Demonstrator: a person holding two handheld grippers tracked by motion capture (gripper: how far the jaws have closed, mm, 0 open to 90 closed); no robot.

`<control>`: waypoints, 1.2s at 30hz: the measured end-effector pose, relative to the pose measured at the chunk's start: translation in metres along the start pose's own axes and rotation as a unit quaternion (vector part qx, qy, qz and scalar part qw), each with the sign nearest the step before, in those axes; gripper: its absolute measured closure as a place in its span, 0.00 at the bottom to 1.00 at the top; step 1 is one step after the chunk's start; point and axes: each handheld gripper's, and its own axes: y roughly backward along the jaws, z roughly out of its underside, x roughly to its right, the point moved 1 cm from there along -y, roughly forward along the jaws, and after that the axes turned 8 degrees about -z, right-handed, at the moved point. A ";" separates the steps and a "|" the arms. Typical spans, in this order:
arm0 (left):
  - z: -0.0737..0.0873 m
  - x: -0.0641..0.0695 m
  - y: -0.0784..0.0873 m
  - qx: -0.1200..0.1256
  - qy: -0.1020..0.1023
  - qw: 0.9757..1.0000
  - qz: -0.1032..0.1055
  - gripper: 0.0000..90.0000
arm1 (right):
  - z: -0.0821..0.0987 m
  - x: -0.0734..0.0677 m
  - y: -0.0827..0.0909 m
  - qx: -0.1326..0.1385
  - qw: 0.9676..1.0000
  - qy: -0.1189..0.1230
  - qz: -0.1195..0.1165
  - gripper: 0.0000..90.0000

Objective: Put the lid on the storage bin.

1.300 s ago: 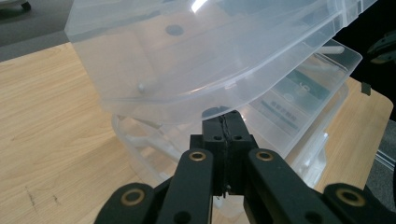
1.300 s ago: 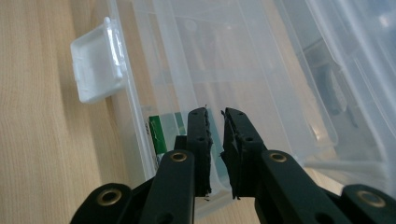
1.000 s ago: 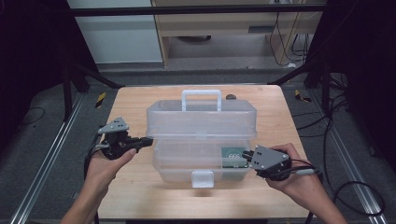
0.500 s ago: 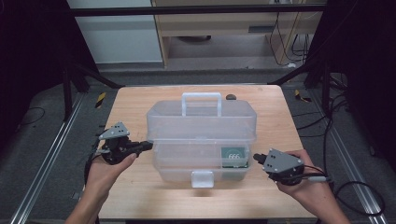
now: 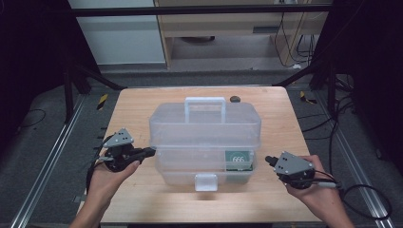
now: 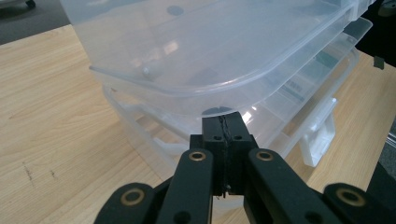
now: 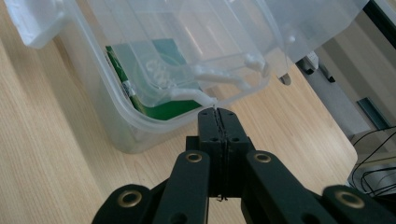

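Note:
A clear plastic toolbox (image 5: 204,137) with a white handle (image 5: 205,102) stands mid-table; a green packet (image 5: 237,160) lies in its lower right part. My left gripper (image 5: 151,151) is shut and empty, its tips against the box's left side. In the left gripper view its tips (image 6: 223,122) sit just under the rim of the upper tier (image 6: 196,70). My right gripper (image 5: 267,160) is shut and empty, a little off the box's right side. In the right gripper view its tips (image 7: 218,114) are close to the box's corner, near the green packet (image 7: 154,79).
The wooden table (image 5: 142,109) has bare strips left and right of the box. A white latch (image 5: 206,182) hangs on the box's front. A small dark object (image 5: 235,99) lies behind the box. Cables (image 5: 366,199) trail off the table's right edge.
My right gripper has drawn back to the right, away from the box's side. The left gripper has dropped slightly and stays at the left side. The box has not moved.

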 end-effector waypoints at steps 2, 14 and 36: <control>0.001 0.001 0.000 0.000 -0.001 1.000 -0.002 1.00 | 0.002 0.001 0.000 -0.001 1.000 -0.004 0.001 1.00; 0.015 0.004 -0.001 -0.002 -0.006 1.000 -0.009 1.00 | 0.015 0.005 -0.006 -0.009 1.000 -0.024 0.007 1.00; 0.042 0.009 -0.010 -0.020 -0.005 1.000 -0.015 1.00 | 0.033 0.010 -0.023 -0.005 0.998 -0.061 0.009 0.99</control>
